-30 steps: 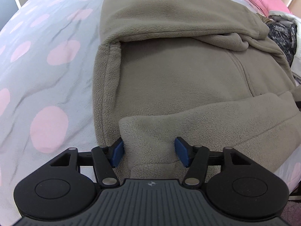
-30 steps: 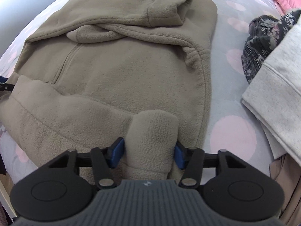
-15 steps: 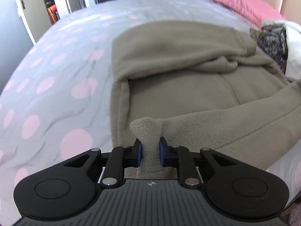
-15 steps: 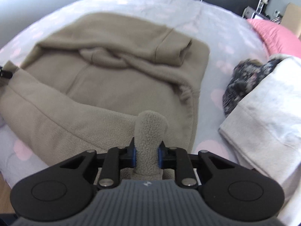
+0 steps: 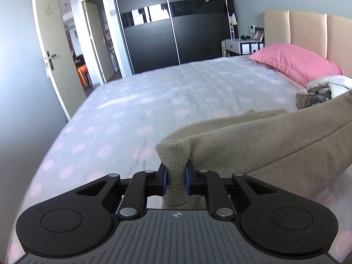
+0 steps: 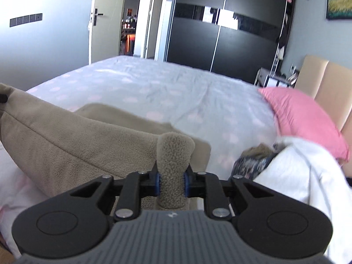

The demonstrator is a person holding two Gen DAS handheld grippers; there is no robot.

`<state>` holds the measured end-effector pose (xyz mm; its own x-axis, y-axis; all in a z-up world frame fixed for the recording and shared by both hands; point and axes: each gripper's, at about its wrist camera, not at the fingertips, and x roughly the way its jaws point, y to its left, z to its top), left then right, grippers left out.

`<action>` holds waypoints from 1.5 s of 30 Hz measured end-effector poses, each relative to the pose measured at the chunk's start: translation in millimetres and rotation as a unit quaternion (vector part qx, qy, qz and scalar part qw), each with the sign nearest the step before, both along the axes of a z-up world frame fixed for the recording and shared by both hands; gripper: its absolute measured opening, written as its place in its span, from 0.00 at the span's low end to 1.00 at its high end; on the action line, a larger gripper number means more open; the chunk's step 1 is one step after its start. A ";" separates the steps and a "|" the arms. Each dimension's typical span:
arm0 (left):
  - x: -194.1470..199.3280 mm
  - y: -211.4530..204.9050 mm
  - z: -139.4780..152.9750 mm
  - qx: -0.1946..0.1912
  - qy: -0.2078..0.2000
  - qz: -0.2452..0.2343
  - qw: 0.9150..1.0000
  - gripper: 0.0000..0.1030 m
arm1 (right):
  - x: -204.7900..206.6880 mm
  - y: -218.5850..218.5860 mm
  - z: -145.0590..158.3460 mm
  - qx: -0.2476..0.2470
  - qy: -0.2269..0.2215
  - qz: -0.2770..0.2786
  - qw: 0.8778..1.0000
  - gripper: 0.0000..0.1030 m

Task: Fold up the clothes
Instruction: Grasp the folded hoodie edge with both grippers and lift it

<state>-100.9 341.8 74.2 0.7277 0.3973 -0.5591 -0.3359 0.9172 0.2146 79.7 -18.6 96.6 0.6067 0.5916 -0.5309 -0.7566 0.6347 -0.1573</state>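
Left gripper: clenched on a pinched corner of the tan fleece garment; its jaws have just been closing, and the fleece is squeezed between the blue pads.
Fleece by the left gripper: a nub of cloth stands up just ahead of the pads, and the lifted hem runs from there off to the right and upward, clear of the bed.
Right gripper: clamped on the other pinched corner of the same garment; its jaws too have just been closing, with cloth between the pads.
Fleece by the right gripper: a rounded nub rises straight ahead of the pads; the hem stretches away to the left, where a dark tip, too small to make out, touches its far end.
Rest of the garment: lies on the bedcover beyond the raised hem.
Right of the right gripper: a white garment and a dark patterned cloth, with a pink pillow beyond them.
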 end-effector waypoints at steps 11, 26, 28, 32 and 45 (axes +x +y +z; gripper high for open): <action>121.7 51.0 17.3 0.052 0.007 0.016 0.999 0.13 | 94.9 85.2 41.7 0.002 -0.048 -0.022 0.999 0.18; 288.5 147.1 -137.6 0.043 0.118 0.018 0.992 0.13 | 268.3 219.9 -93.0 -0.080 -0.004 -0.034 0.996 0.17; 296.6 155.3 -161.0 0.031 0.134 0.016 0.990 0.13 | 281.9 228.0 -114.1 -0.092 0.010 -0.033 0.995 0.17; 302.0 165.4 -193.5 0.017 0.153 -0.002 0.988 0.13 | 298.4 235.5 -150.3 -0.114 0.037 -0.025 0.992 0.17; 306.1 181.2 -199.7 -0.038 0.157 0.039 0.986 0.24 | 320.1 251.7 -189.8 -0.147 0.098 -0.081 0.981 0.35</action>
